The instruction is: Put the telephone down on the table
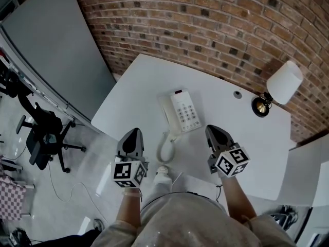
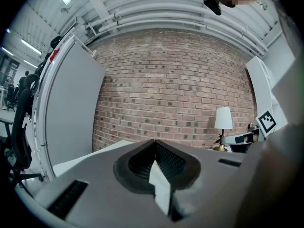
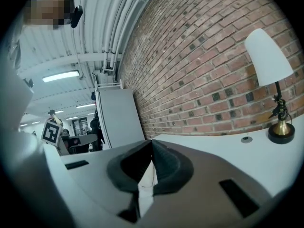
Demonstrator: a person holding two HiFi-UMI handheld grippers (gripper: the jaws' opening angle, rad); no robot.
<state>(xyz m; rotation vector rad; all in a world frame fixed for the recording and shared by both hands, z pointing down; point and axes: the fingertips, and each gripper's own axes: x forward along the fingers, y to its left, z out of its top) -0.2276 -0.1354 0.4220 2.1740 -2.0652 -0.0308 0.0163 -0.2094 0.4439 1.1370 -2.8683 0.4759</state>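
A white telephone (image 1: 181, 112) lies flat on the white table (image 1: 139, 94), its handset along its left side. Its coiled cord (image 1: 165, 147) loops toward the table's near edge. My left gripper (image 1: 134, 133) hovers over the near edge, left of the cord, jaws shut with nothing in them. My right gripper (image 1: 212, 130) is held to the right of the phone, also shut and empty. Both gripper views look over the table at the brick wall and do not show the phone. The left gripper (image 2: 154, 144) and the right gripper (image 3: 151, 145) show their jaws pressed together.
A table lamp (image 1: 279, 86) with a white shade stands at the table's far right, by a cable hole (image 1: 237, 94). A brick wall (image 1: 216, 30) runs behind the table. A grey partition (image 1: 56, 45) and a black office chair (image 1: 43, 133) stand to the left.
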